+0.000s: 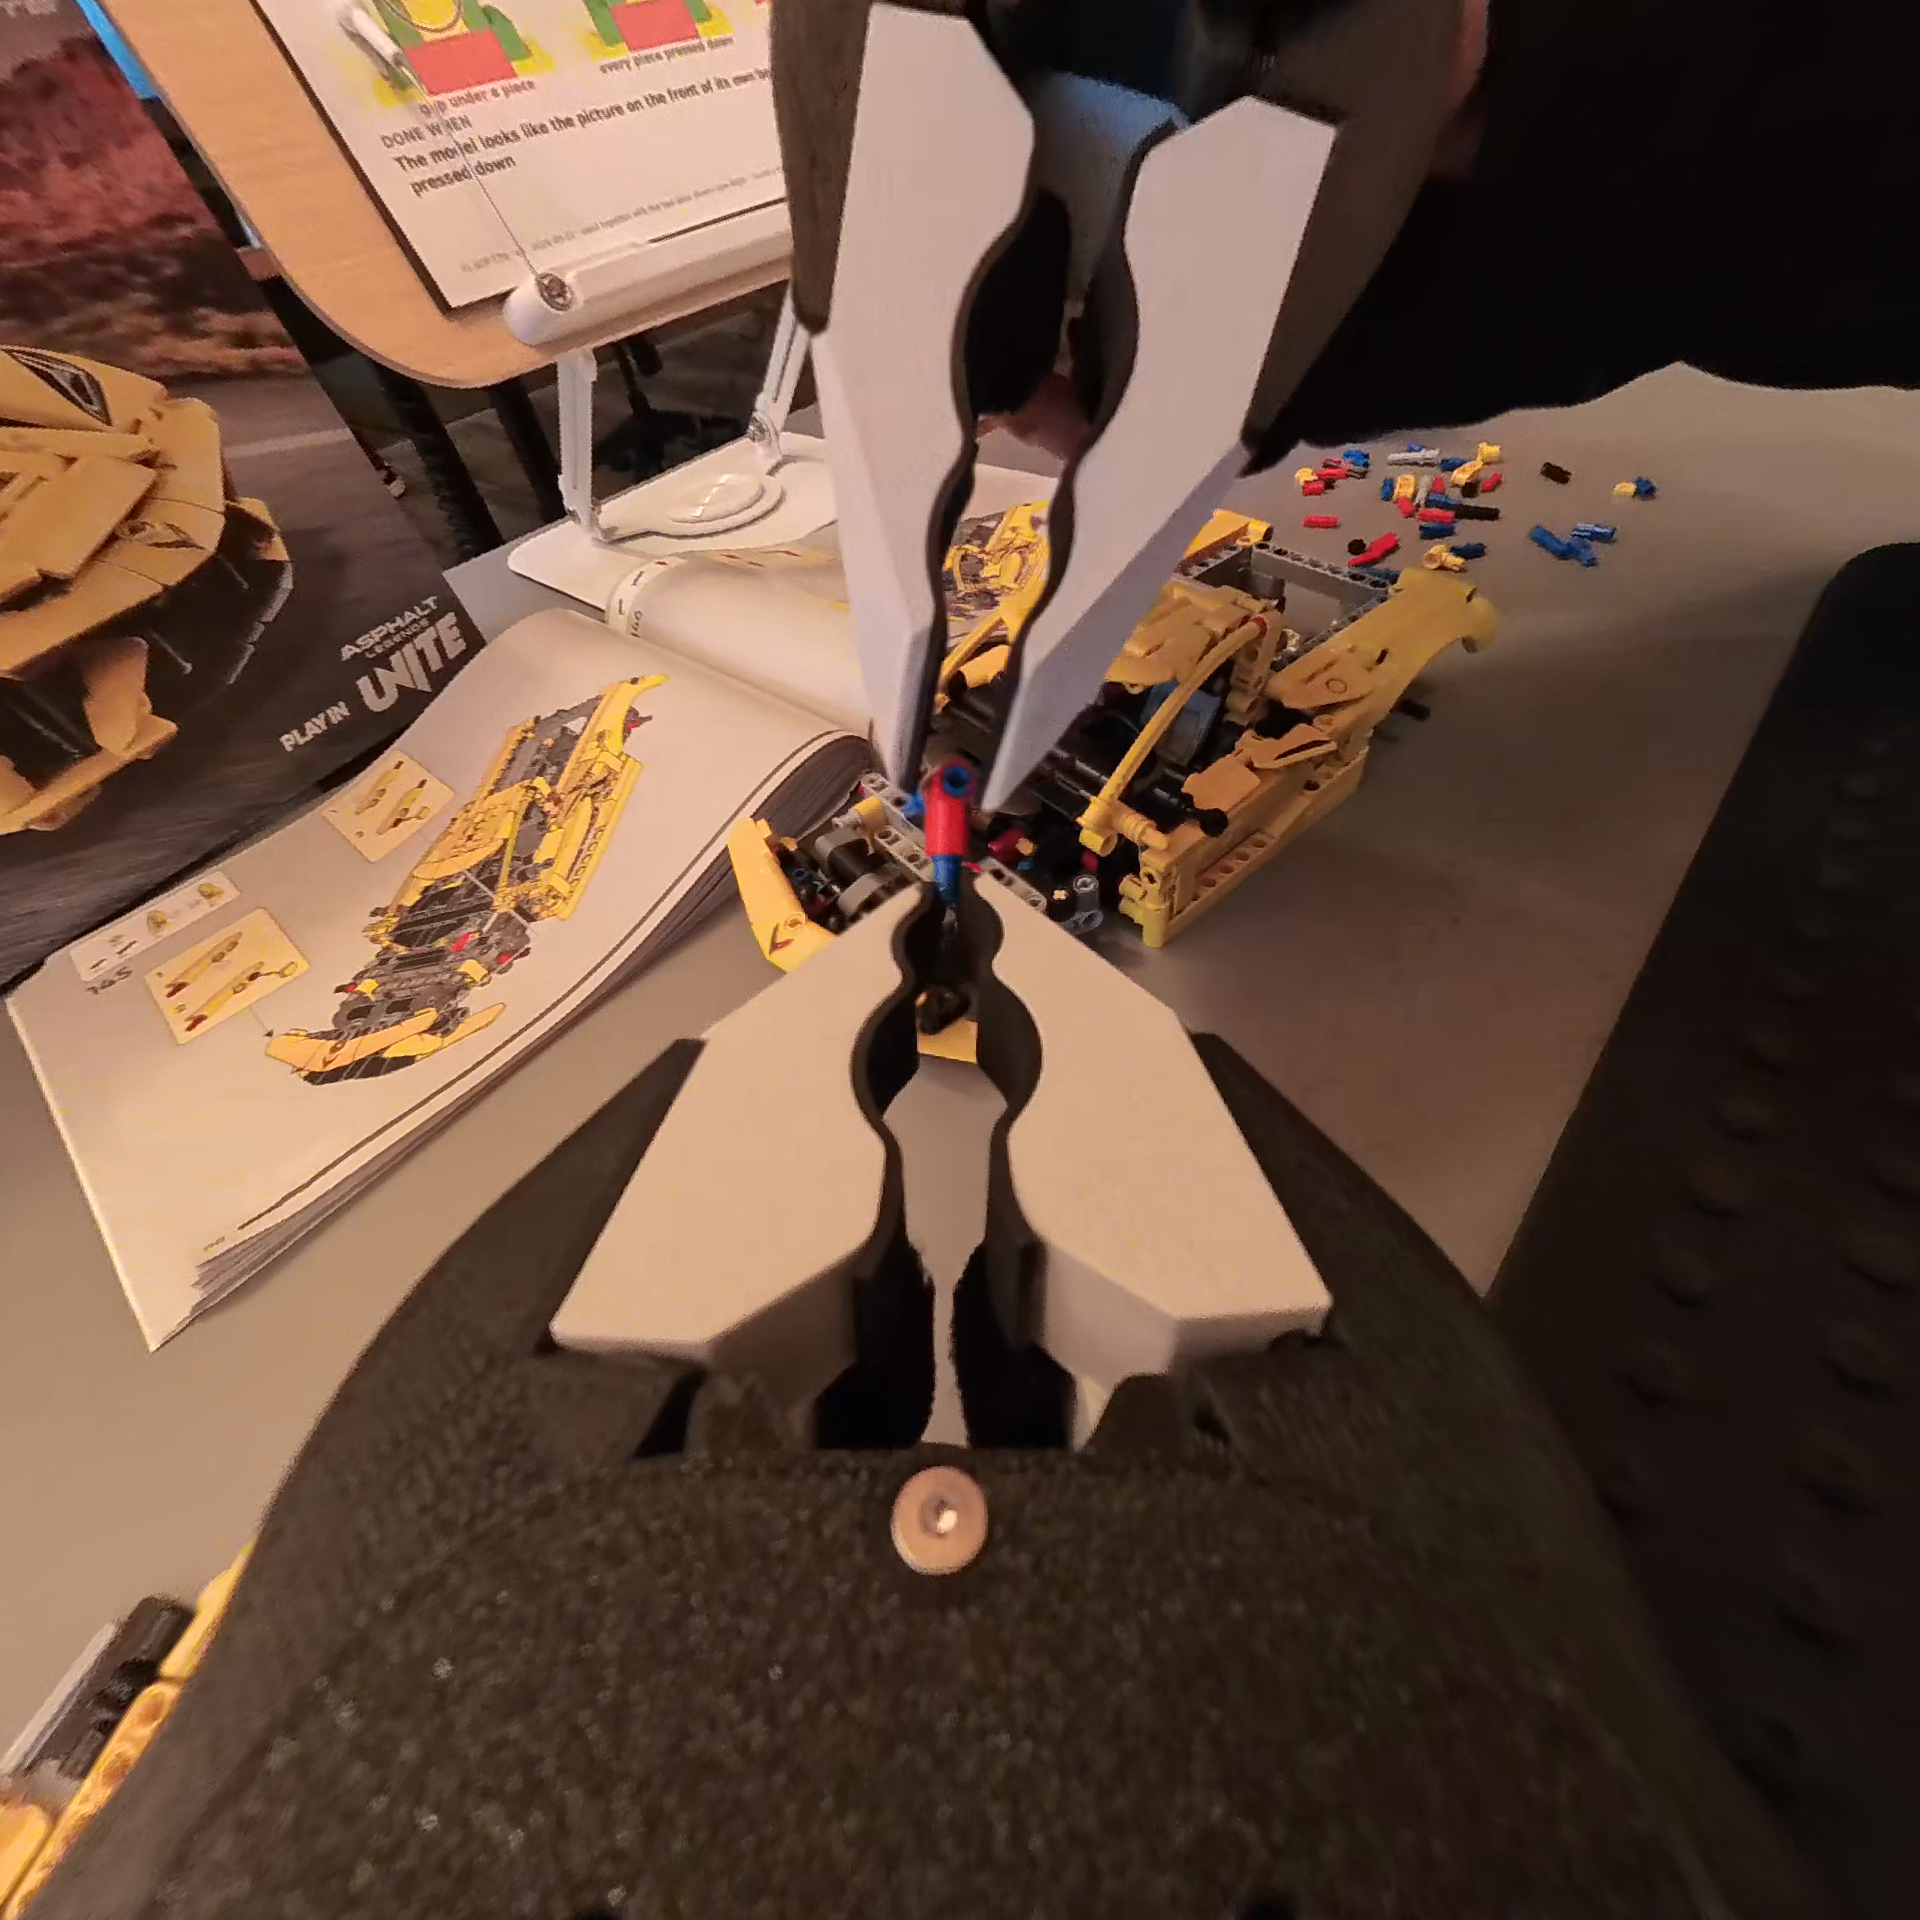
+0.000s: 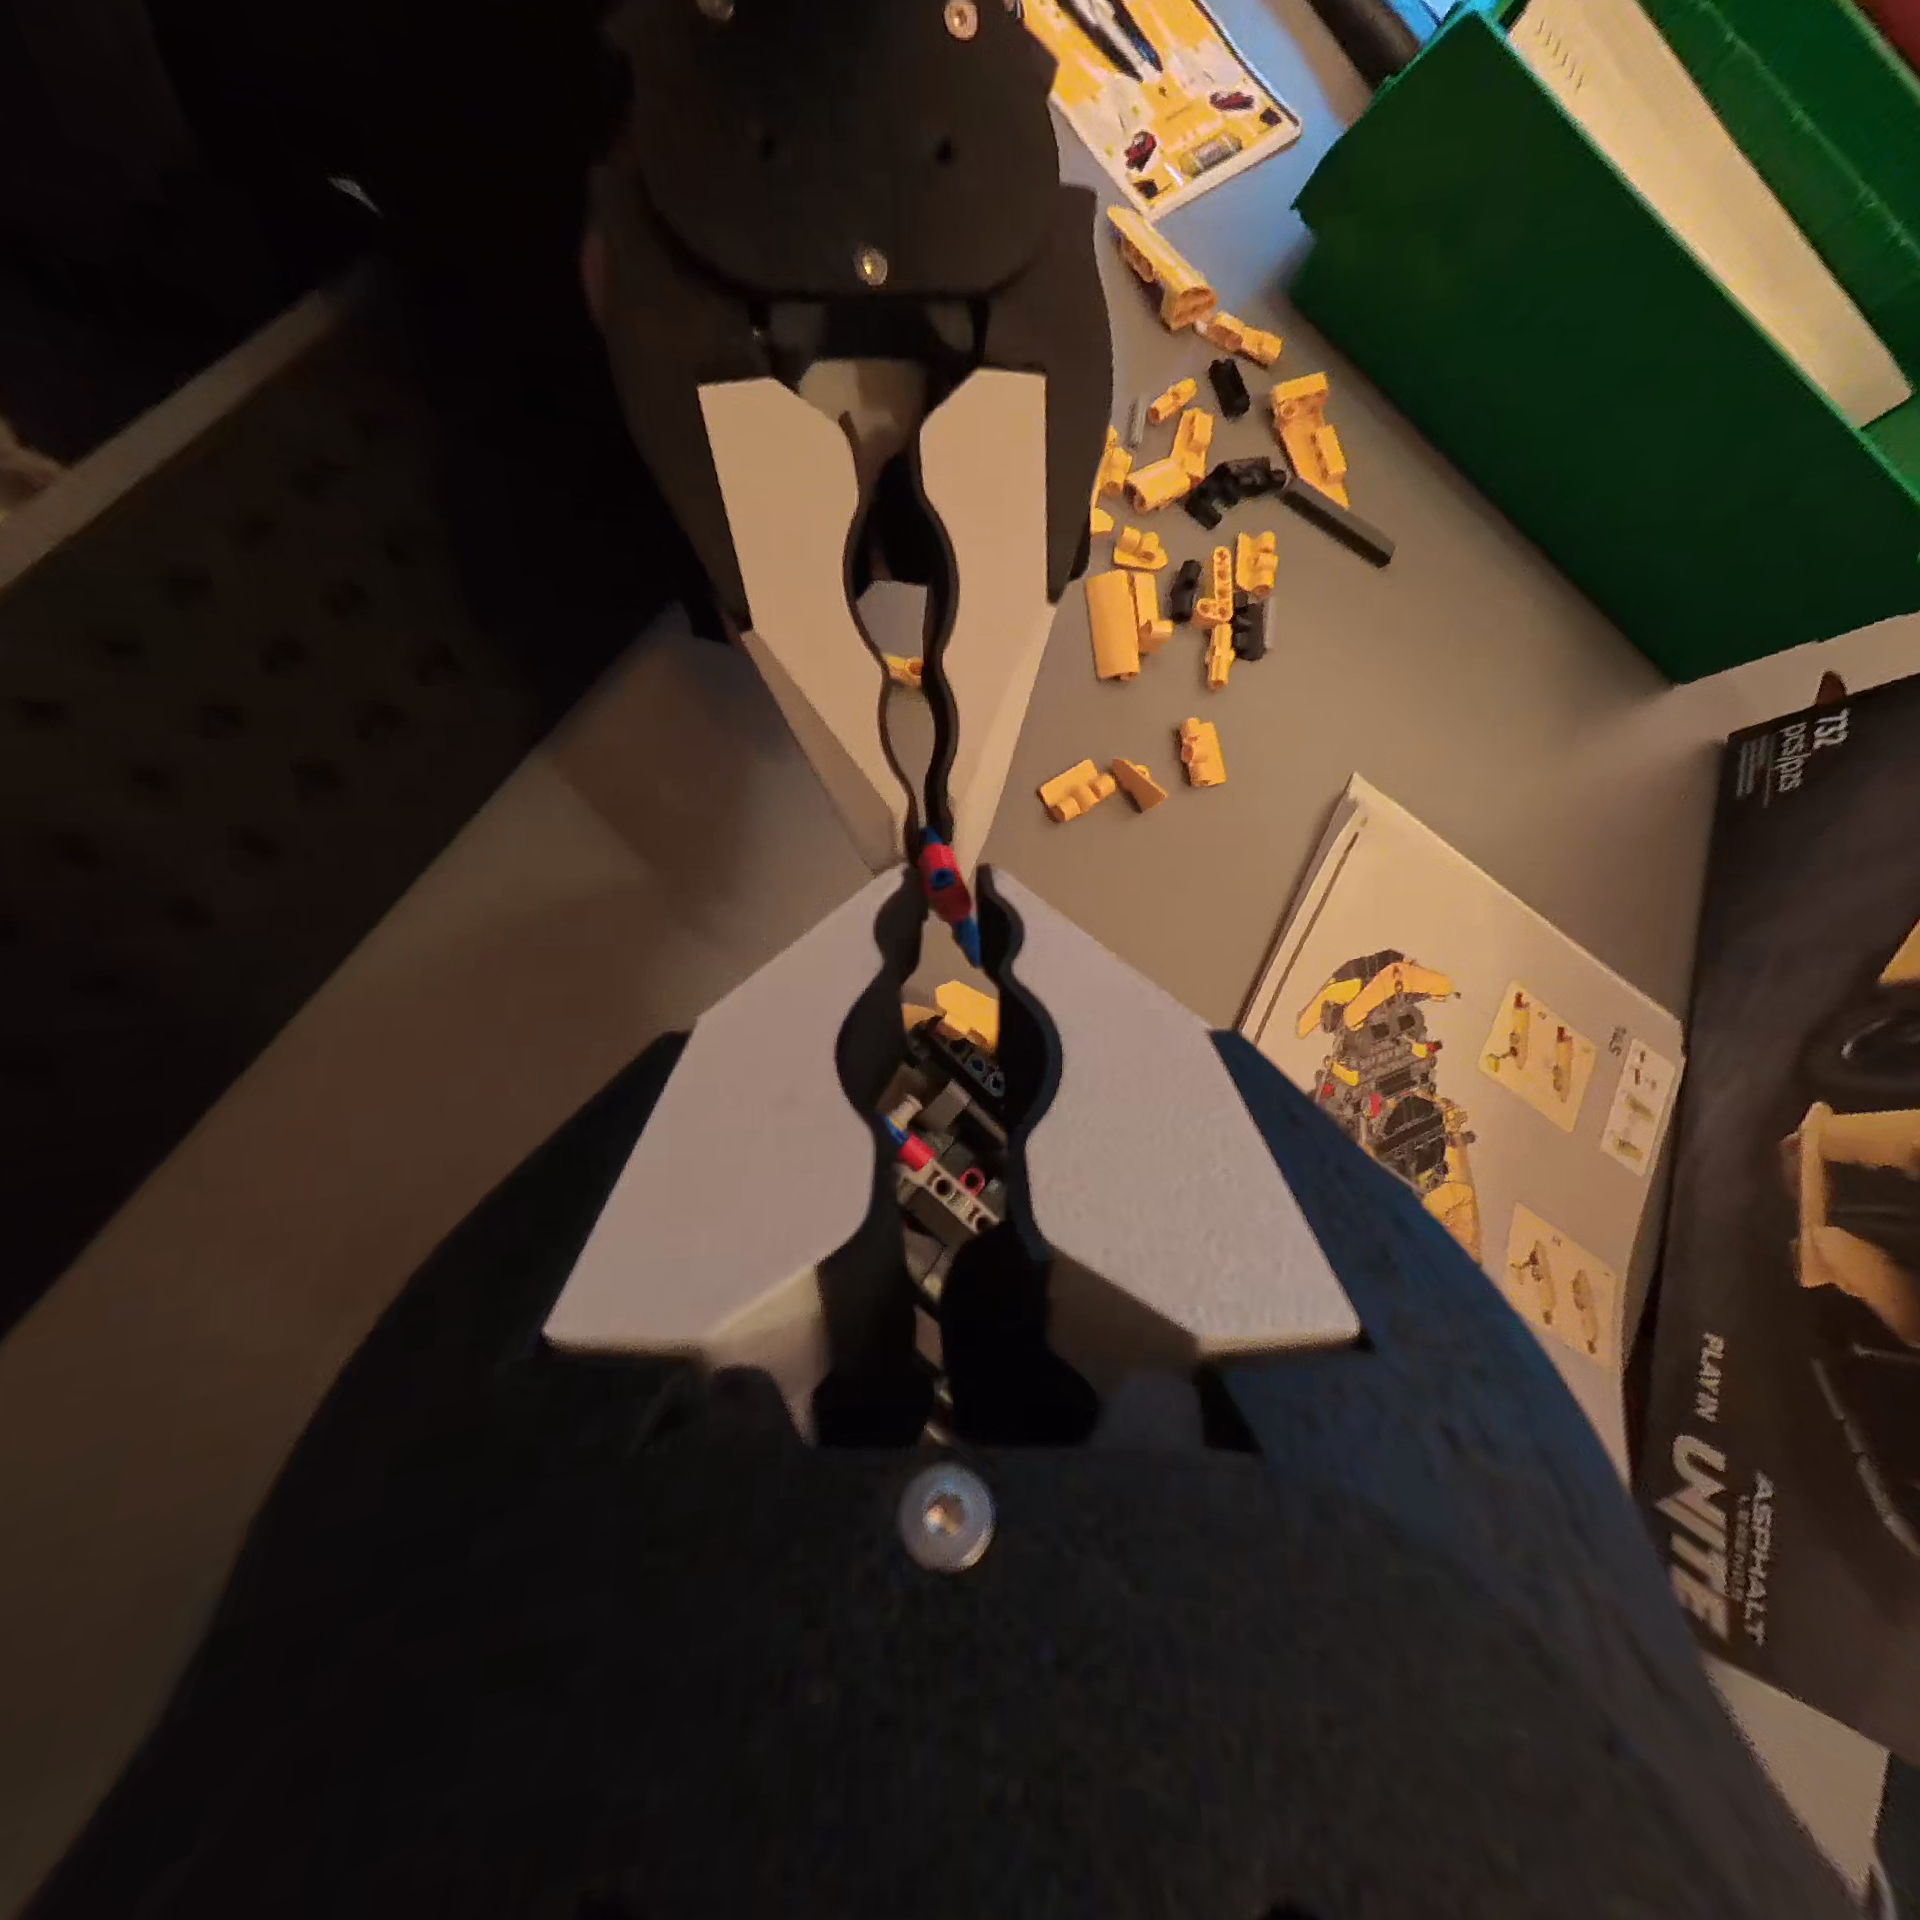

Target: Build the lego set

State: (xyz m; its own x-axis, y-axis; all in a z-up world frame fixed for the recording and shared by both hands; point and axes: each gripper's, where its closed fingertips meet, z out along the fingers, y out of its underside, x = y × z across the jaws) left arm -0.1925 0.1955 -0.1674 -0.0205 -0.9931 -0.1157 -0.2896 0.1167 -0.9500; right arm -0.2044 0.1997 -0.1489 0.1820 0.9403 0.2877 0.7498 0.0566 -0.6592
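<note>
A small red connector with blue pins [image 1: 943, 821] hangs in the air between my two grippers, tip to tip. My left gripper [image 1: 953, 899] pinches its lower blue end. My right gripper [image 1: 948, 792] comes in from above, with its tips closed around the red part. In the right wrist view the connector [image 2: 940, 883] sits between my right gripper's tips [image 2: 943, 881], and the left gripper [image 2: 933, 836] grips its far end. The half-built yellow car model [image 1: 1247, 727] lies on the grey table just behind. Part of it shows through the right gripper's jaws [image 2: 945, 1174].
An open instruction booklet [image 1: 416, 935] lies left of the model, with the set's box [image 1: 125, 520] behind it. Small red, blue and yellow pins [image 1: 1444, 499] are scattered at the far right. Loose yellow pieces [image 2: 1174, 551] lie near a green bin [image 2: 1610, 364]. A stand with a sheet [image 1: 499, 156] is at the back. Only a small space, under 4 cm, lies between the two pairs of fingers.
</note>
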